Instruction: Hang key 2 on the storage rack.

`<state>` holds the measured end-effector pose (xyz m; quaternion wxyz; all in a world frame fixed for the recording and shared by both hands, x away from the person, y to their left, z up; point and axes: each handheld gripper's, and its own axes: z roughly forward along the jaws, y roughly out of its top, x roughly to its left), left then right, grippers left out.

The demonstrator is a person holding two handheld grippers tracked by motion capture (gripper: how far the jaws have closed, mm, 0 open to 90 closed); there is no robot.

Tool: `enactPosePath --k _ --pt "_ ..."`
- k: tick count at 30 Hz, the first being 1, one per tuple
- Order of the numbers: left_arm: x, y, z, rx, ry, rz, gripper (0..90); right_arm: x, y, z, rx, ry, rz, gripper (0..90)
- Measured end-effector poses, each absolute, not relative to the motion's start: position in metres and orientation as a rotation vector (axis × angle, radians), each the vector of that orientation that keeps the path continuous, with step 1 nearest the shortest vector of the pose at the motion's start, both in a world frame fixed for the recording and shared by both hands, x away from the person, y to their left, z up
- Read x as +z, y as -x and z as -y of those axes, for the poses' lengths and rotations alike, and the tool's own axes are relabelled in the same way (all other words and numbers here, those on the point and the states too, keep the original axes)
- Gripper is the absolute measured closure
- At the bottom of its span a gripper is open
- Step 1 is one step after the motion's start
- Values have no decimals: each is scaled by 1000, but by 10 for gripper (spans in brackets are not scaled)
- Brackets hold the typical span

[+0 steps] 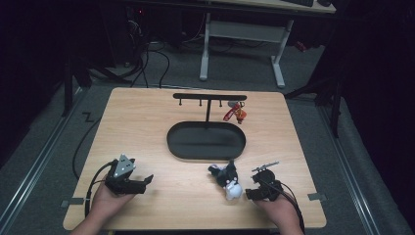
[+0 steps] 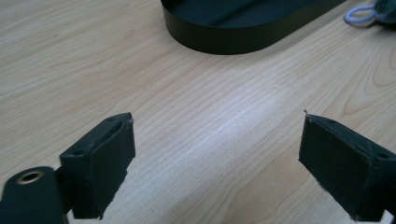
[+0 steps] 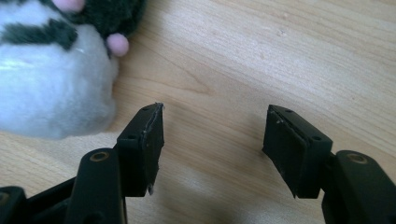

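**Both grippers open over the table, plush toy beside the right one**

Right gripper (image 1: 250, 188), high view: I see it at the lower right of the frame, held in a hand (image 1: 279, 208), with its jaws apart and nothing between them. Just to its left lies the plush toy (image 1: 229, 182), dark grey and white, on the wooden table (image 1: 147, 127); whether they touch I cannot tell from here. The left gripper (image 1: 147, 182) sits at the lower left, held in the other hand (image 1: 110, 200), its jaws apart and empty, well apart from the toy. A black oval tray (image 1: 176, 142) lies at the frame's centre, with a black rack (image 1: 209, 97) rising behind it; a red key fob (image 1: 234, 112) hangs from the rack's right end.

Left gripper view: I see both jaws wide apart at the lower left and lower right, bare wood between them. The tray's wall (image 2: 224, 39) crosses the top centre. A pale loop (image 2: 360, 14) and a bit of dark plush show at the upper right corner.

Right gripper view: I see the jaws apart, only wood grain between them. The plush toy (image 3: 51, 84) occupies the upper left, white fur with dark stripes and pink spots, just beside the left jaw and outside the gap.
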<state>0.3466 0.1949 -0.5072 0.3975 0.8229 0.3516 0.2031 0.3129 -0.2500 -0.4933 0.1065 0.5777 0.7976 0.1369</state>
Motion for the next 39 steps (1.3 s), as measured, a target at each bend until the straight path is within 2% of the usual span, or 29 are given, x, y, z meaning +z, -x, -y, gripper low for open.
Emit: enactPosePath --k 8,26,29,39 --pt "-507 -347 -197 547 -2079 -931 0 -484 -318 248 399 -1713 -2372 347" --pt "-506 -353 -193 554 -2082 -923 0 -470 -336 231 273 -1690 -2467 204" --pt "-511 -350 -190 553 -2124 -904 0 -468 -337 226 248 -1692 -2479 184" --pt "-511 -347 -194 554 -2123 -919 2 -457 -336 221 285 -1670 -2501 182"
